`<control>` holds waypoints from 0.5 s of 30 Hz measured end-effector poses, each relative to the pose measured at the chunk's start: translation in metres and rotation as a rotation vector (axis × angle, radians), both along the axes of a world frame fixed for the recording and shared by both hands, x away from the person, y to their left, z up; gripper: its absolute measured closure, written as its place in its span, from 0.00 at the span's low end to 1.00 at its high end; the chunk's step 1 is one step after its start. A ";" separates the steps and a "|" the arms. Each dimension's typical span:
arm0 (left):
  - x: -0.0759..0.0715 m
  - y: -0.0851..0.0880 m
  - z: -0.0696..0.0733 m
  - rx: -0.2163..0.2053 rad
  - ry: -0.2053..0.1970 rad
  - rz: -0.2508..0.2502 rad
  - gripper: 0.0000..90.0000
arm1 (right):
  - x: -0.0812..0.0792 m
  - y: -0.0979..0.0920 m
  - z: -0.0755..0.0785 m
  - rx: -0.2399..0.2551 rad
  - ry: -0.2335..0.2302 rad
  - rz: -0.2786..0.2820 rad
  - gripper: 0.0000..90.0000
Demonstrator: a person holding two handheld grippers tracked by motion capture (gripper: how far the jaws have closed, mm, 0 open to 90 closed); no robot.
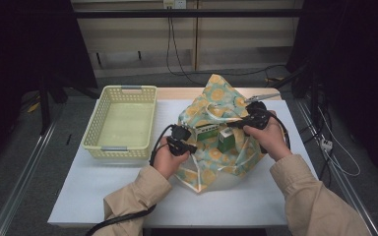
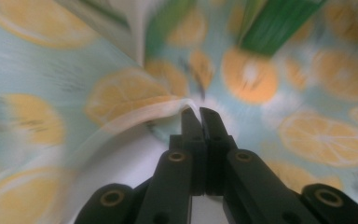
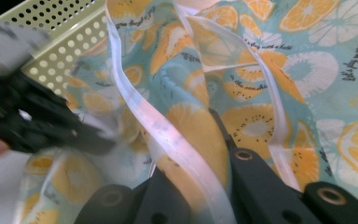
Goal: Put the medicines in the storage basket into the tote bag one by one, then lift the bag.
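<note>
A bag [image 1: 216, 142] printed with orange slices stood on the white table [image 1: 103, 187], just right of a pale yellow basket [image 1: 120, 123] that sat well apart from both hands. The bag's mouth gaped toward the person, and green-and-white boxes [image 1: 216, 135] showed inside it. The left gripper [image 1: 181, 140] sat at the bag's near left rim, with the left hand [image 1: 165, 157] wrapped around it; in the left gripper view the jaws were pressed together at their tips, right at the pale hem [image 2: 154, 107] of the bag, and the blur made it hard to say whether they pinched the cloth or only touched it. The right gripper [image 1: 253, 117] was at the bag's upper right edge, held in the right hand [image 1: 266, 137]. In the right gripper view its jaws were closed on a fold of the printed cloth, with a white strap [image 3: 168, 135] running down between them, so the bag hung pinched there. Beyond that fold the left gripper [image 3: 42, 126] showed as a dark blur in front of the basket [image 3: 51, 28].
</note>
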State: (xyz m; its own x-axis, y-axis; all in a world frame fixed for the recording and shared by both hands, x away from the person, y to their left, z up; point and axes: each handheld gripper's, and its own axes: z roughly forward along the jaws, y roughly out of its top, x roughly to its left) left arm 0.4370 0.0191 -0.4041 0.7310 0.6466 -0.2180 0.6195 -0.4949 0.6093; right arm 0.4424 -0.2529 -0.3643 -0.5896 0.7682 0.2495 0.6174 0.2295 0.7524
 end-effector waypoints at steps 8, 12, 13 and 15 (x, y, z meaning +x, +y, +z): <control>0.019 0.012 0.105 -0.055 -0.101 0.029 1.00 | 0.006 -0.008 0.037 0.005 -0.055 -0.021 1.00; 0.031 0.013 0.154 -0.077 -0.160 0.045 1.00 | 0.011 -0.016 0.065 0.005 -0.095 -0.050 1.00; 0.034 0.013 0.164 -0.086 -0.171 0.048 1.00 | 0.012 -0.018 0.072 0.006 -0.110 -0.055 1.00; 0.040 0.013 0.183 -0.114 -0.192 0.056 1.00 | 0.014 -0.020 0.087 0.015 -0.134 -0.064 1.00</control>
